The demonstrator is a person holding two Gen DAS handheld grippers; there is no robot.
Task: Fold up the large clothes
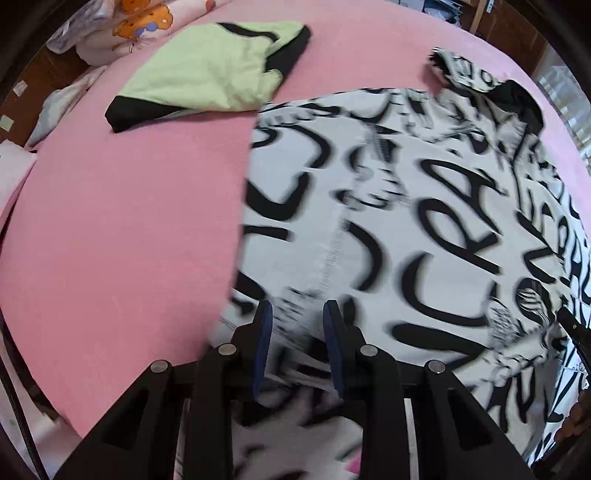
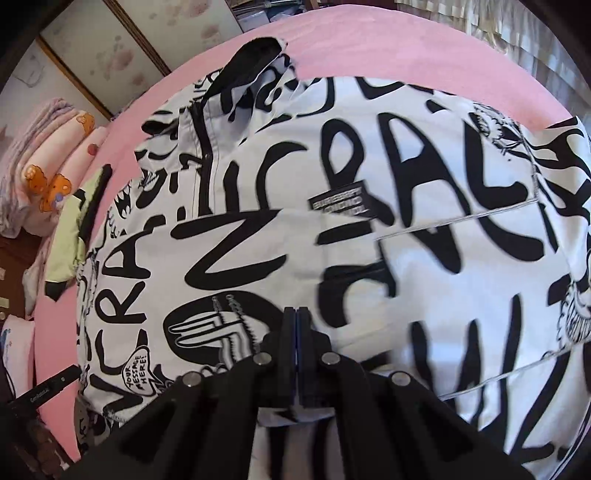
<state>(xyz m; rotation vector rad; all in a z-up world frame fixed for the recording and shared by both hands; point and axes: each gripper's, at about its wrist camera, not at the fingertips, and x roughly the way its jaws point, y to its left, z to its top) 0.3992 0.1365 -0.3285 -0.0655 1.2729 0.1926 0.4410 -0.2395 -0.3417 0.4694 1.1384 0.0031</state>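
Observation:
A large white jacket (image 1: pixel 406 206) printed with black lettering lies spread on the pink bed (image 1: pixel 129 240). It fills most of the right wrist view, jacket (image 2: pixel 369 221), with its black collar at the far end. My left gripper (image 1: pixel 297 317) points down at the jacket's near left edge. Its blue pads stand a little apart with bunched fabric caught between them. My right gripper (image 2: pixel 297 314) hangs over the middle of the jacket with its fingers pressed together. No cloth shows between them.
A folded light-green and black garment (image 1: pixel 210 70) lies at the far left of the bed, also seen as the green garment (image 2: pixel 70 236). Bear-print bedding (image 1: pixel 140 22) is piled beyond it. Bare pink sheet (image 2: pixel 388 59) surrounds the jacket. Wooden furniture stands past the bed.

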